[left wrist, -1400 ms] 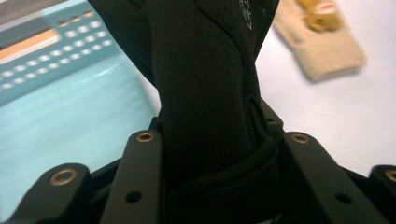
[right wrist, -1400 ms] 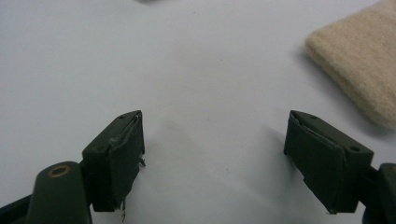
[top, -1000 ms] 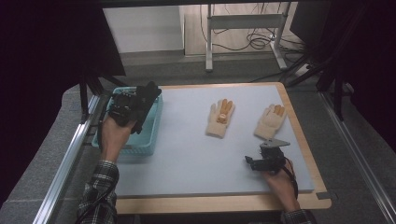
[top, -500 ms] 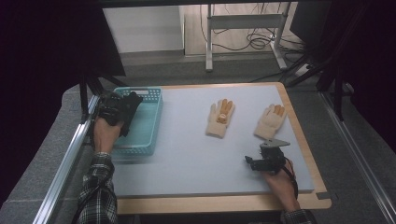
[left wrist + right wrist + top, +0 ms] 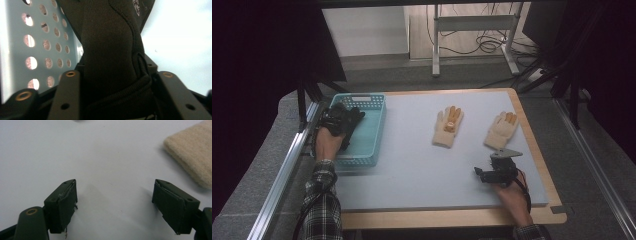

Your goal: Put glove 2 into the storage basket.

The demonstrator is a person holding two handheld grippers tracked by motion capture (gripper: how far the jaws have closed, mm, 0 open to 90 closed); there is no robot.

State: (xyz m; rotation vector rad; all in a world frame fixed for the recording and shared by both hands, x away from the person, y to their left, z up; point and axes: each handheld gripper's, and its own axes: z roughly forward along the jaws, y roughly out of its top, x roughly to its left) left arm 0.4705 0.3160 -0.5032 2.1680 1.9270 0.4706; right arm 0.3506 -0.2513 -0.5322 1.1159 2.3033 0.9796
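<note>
While the left gripper sat low over the blue basket at the left edge of the table, a black glove lay between its jaws, which had just been opening; the left gripper view showed the dark fabric in the widening gap with the basket's holed wall close behind, but whether the pads pressed on it could not be told. Judging by that, the step in hand was dropping the glove into the basket. To do it well, the jaws would need to part fully so no cuff or seam snagged, and the hand should lift straight up only once the fabric had settled inside the walls, not draped over the rim. Farther right, two cream gloves lay flat and apart on the grey mat, one near the middle and one nearer the right edge. At the right, the right gripper rested near the front edge, its jaws wide apart and empty, with a cream cuff just beyond them. Counted: one basket, one black glove, two cream gloves, two grippers
</note>
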